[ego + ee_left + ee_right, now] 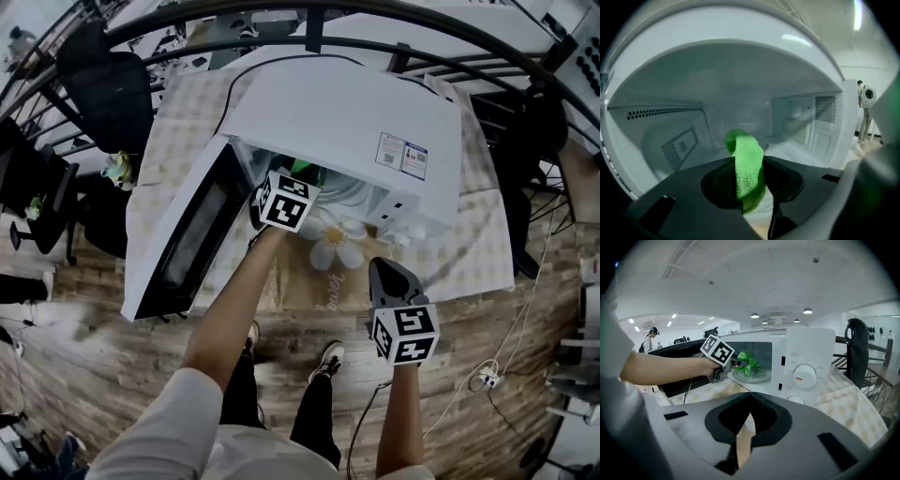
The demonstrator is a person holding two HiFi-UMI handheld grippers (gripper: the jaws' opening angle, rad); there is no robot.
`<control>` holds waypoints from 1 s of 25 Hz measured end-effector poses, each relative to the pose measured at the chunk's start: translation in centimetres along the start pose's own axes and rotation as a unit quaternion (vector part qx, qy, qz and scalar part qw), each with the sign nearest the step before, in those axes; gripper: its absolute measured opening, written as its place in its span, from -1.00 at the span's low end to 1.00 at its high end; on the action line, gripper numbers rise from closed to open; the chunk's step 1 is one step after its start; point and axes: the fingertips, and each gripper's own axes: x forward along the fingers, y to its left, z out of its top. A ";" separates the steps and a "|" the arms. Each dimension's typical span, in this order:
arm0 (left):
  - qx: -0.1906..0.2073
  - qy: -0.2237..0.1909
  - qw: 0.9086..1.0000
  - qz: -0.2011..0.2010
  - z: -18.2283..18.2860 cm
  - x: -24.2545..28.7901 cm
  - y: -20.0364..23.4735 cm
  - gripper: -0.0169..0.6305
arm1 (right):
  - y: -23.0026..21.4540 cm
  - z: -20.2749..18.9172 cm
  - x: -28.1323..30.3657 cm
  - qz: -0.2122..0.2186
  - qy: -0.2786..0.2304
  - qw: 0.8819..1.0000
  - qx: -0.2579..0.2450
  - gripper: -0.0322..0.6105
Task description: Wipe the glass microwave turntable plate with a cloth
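Pinching limp green cloth (748, 169) in left gripper (751, 183), right gripper (749, 398) closed, empty; might just spin unbraced round glass turntable plate (753, 377).

The left tool (751, 190) pointed straight into the open white microwave (740, 79), its dark jaws pinched together on a green cloth (748, 165). The cloth rose up out of the jaws, and its top curled over toward the left. Perforated vents showed on the left wall (677, 149) and the right wall (825, 108) of the cavity.
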 end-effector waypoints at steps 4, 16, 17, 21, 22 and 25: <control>0.024 0.063 0.997 0.027 -2.7 1.4 2.6 -0.54 | 0.3 -0.1 0.4 0.003 0.002 1.000 0.001 -0.86; 0.002 0.099 0.990 -0.102 -4.1 1.0 -3.2 -0.55 | 0.0 0.1 0.0 -0.002 -0.002 1.000 0.008 -0.86; 0.003 0.099 0.989 -0.113 -4.1 0.8 -4.1 -0.55 | 0.0 0.1 0.0 -0.003 -0.003 1.000 0.010 -0.86; 0.002 0.103 0.983 -0.152 -4.0 0.0 -7.5 -0.55 | 0.1 0.2 -0.1 -0.005 -0.004 1.000 0.013 -0.86; -0.002 0.104 0.981 -0.161 -3.9 -0.2 -8.3 -0.55 | 0.1 0.2 -0.1 -0.005 -0.004 1.000 0.014 -0.86; -0.015 0.098 0.977 -0.188 -3.5 -0.3 -10.6 -0.55 | 0.2 0.1 0.0 -0.005 -0.004 1.000 0.019 -0.86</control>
